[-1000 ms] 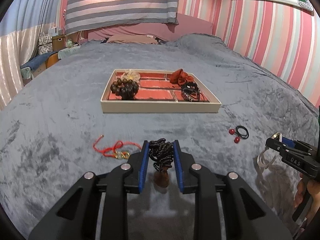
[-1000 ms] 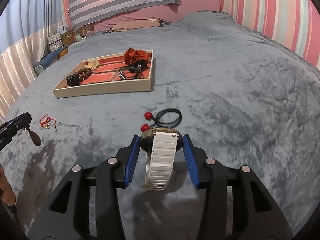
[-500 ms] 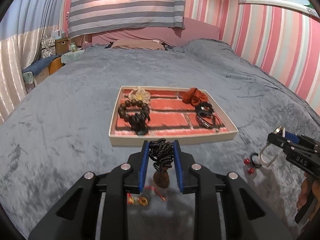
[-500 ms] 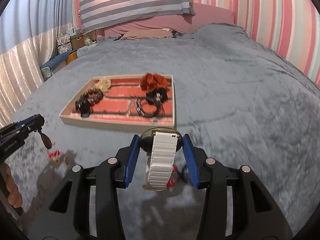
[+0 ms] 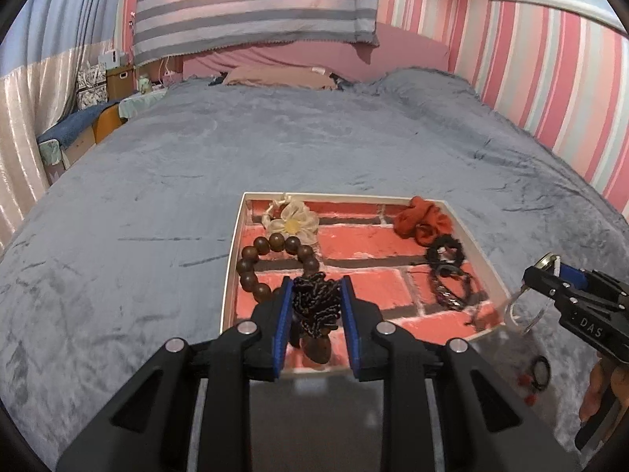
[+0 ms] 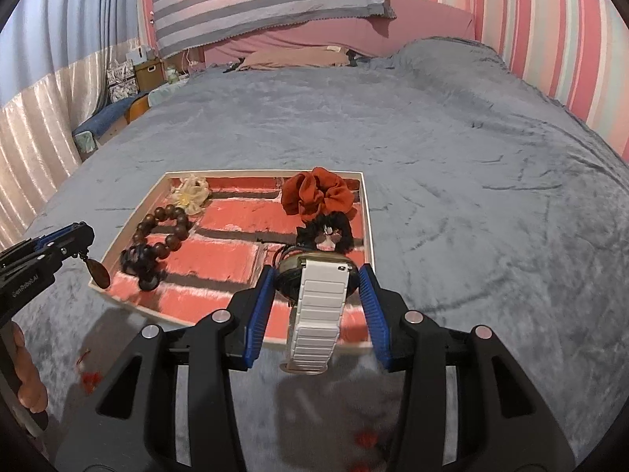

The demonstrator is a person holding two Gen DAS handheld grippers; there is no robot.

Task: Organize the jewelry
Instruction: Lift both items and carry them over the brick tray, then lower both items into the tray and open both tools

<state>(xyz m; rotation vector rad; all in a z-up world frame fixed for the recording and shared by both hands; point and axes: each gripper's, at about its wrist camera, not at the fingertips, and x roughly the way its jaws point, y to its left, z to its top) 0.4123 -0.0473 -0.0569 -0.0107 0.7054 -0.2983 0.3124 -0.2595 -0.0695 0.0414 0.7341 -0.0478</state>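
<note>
Left gripper (image 5: 316, 306) is clamped on one dark beaded necklace (image 5: 315, 305) with a brown pendant, held above the tray's (image 5: 232, 259) near-left corner. Right gripper (image 6: 316, 291) pinches one white-strapped watch (image 6: 316, 306) over the tray's near edge. Tray contents: one wooden bead bracelet (image 5: 271, 265), one cream flower (image 5: 293, 222), one orange scrunchie (image 6: 316, 194). Only the left view shows a black hair tie (image 5: 539, 369) on the bedspread (image 5: 157, 196).

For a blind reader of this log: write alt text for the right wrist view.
The right hand-held gripper grips a white-strapped watch above the near edge of a brick-patterned tray on a grey bedspread. The tray holds a brown bead bracelet, cream flower and orange scrunchie. At left, the left hand-held gripper dangles a brown pendant.
</note>
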